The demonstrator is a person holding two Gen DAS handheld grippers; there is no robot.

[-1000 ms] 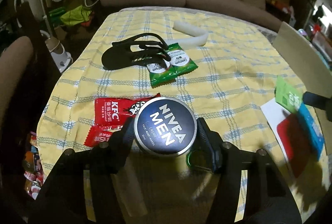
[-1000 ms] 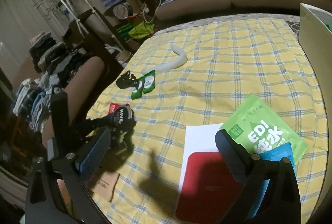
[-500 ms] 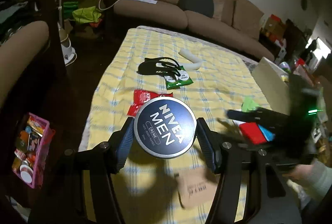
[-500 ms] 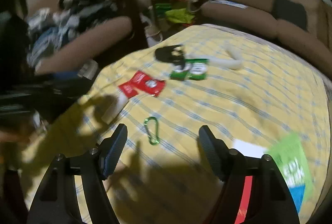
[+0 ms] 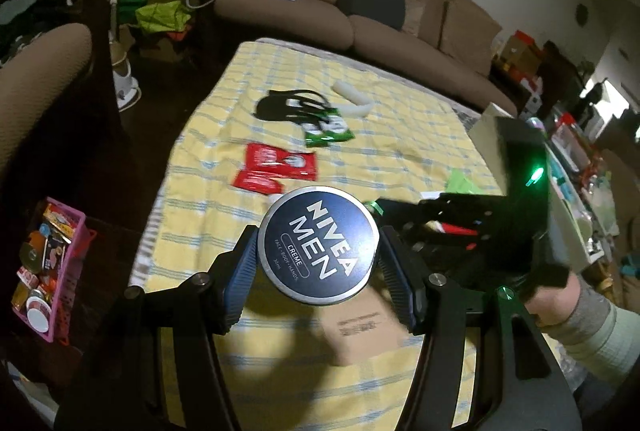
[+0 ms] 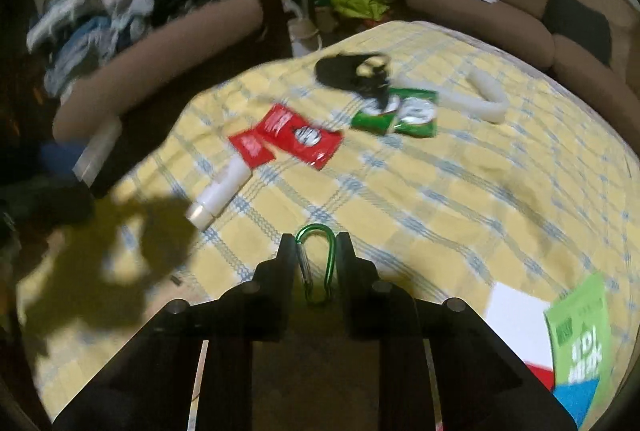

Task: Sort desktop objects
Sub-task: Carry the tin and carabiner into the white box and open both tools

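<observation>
My left gripper (image 5: 318,263) is shut on a round dark-blue Nivea Men tin (image 5: 318,245) and holds it well above the yellow checked tablecloth (image 5: 400,135). My right gripper (image 6: 316,251) has its fingers (image 6: 286,255) closed on both sides of a green carabiner (image 6: 318,259); whether it is off the cloth I cannot tell. The right gripper also shows in the left wrist view (image 5: 460,219), blurred, at the right. On the cloth lie red KFC sachets (image 6: 296,135), a white tube (image 6: 220,193), green packets (image 6: 400,111), a black hair clip (image 6: 348,71) and a white curved piece (image 6: 486,95).
A cardboard piece (image 5: 364,327) lies at the near table edge. A green pouch (image 6: 580,335), white paper (image 6: 516,319) and red and blue items lie at the right. A pink basket (image 5: 44,267) stands on the floor left. A sofa (image 5: 360,15) is behind.
My left gripper lifted the tin higher and back. My right gripper swung left over the table, came down to the green carabiner and closed on it.
</observation>
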